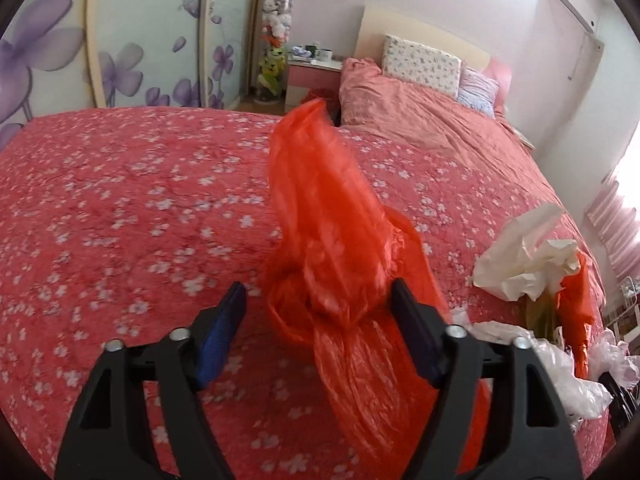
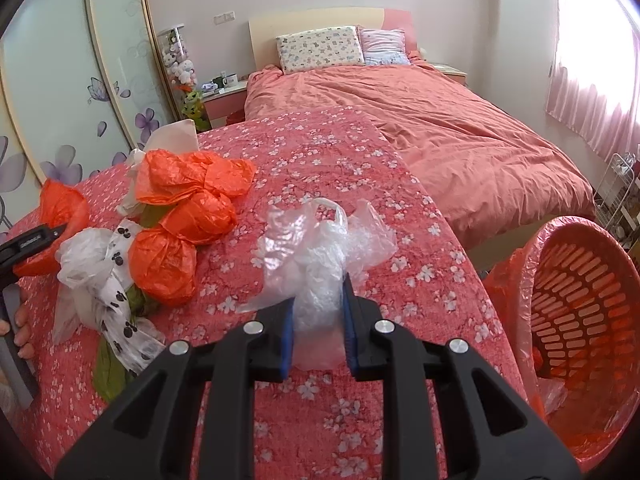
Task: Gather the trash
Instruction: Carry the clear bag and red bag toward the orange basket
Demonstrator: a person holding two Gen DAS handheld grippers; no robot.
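Right hand-held gripper (image 2: 318, 312) pinching clear bag (image 2: 316, 240) over the floral bed (image 2: 360, 160), bin (image 2: 580, 320) just right. Left hand-held gripper (image 1: 320, 320) spread around orange bag (image 1: 320, 208), pads not pressing. Film is light, limp, slippery: grab bunched knots, not loose edges

Black two-finger grippers, blue pads

Left gripper (image 1: 316, 328) and right gripper (image 2: 318, 316) match: matte black plastic arms with triangular cut-outs, a silver screw head capping each of four pivots, ribbed blue pads (image 1: 218, 344) inside the fingertips. At nine o'clock in the right view, small white lettering marks one black finger.
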